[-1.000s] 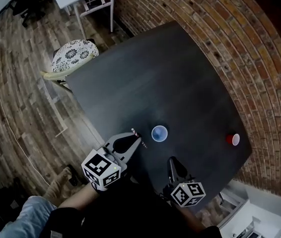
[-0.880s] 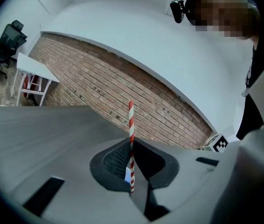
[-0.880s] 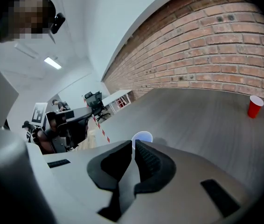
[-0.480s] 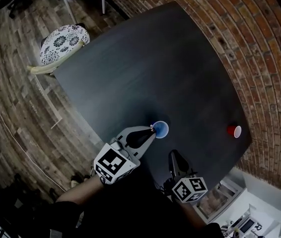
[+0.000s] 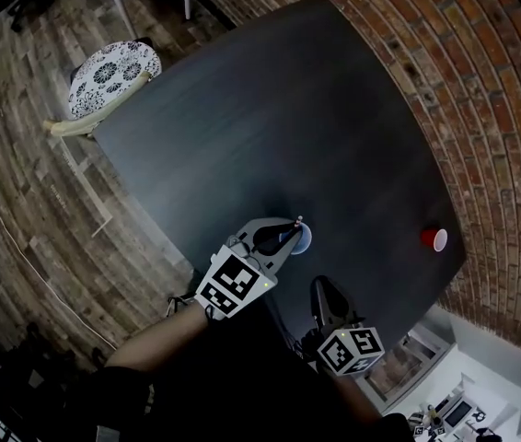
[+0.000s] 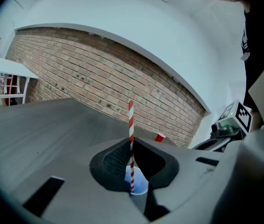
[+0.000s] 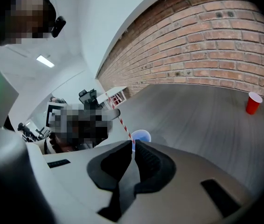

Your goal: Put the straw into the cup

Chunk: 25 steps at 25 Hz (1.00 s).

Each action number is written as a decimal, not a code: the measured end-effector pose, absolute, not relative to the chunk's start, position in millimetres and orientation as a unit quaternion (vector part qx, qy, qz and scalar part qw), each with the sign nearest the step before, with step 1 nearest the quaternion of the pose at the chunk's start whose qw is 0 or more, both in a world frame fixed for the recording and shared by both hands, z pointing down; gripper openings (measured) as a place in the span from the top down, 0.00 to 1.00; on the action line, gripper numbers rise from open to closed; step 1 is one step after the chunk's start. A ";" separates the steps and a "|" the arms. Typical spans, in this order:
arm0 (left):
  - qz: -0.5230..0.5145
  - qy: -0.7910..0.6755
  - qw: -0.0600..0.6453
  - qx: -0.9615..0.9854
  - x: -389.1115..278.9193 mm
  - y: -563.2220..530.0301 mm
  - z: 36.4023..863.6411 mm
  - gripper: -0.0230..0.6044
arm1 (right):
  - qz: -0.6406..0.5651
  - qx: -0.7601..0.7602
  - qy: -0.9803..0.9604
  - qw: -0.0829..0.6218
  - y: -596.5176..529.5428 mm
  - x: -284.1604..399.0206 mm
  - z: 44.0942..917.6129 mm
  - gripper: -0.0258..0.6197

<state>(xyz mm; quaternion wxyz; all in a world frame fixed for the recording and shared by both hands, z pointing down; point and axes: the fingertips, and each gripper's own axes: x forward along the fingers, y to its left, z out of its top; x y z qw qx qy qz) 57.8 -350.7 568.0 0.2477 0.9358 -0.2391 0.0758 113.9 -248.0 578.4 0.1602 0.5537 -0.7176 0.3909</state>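
Observation:
A red-and-white striped straw point(image 6: 131, 125) stands upright between the jaws of my left gripper point(image 6: 132, 143), which is shut on it. Its lower end dips into the mouth of the blue cup point(image 6: 137, 186) right below the jaws. From the head view, the left gripper point(image 5: 288, 232) sits over the blue cup point(image 5: 304, 238) near the front of the dark table point(image 5: 316, 109). My right gripper point(image 5: 320, 295) hangs just behind the cup, shut and holding nothing. Its own view shows the jaws point(image 7: 133, 144) closed, with the straw point(image 7: 124, 125) slanting down to the cup point(image 7: 141, 136).
A red cup point(image 5: 434, 239) stands near the table's right edge, also in the right gripper view point(image 7: 253, 102). A brick wall point(image 5: 481, 90) runs along the right. A chair with a patterned cushion point(image 5: 113, 72) stands by the table's far left corner.
My left gripper has carried the straw rightward from beside the blue cup to right over it, and the straw now stands upright with its lower end in the cup's mouth. The right gripper has stayed put.

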 end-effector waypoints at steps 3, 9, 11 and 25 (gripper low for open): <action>0.093 -0.238 0.246 0.935 63.1 -345.8 580.7 0.91 | 0.389 0.559 -0.715 0.155 -244.8 118.2 576.5 0.89; 0.123 -0.241 0.236 0.934 74.0 -335.9 594.6 0.91 | 0.388 0.566 -0.714 0.141 -237.9 125.6 569.5 0.89; 0.128 -0.243 0.235 0.932 76.3 -334.6 596.6 0.91 | 0.386 0.567 -0.715 0.136 -236.0 127.4 567.0 0.89; 0.152 -0.262 0.213 0.929 84.1 -334.2 599.8 0.91 | 0.387 0.573 -0.715 0.102 -218.2 142.0 556.7 0.89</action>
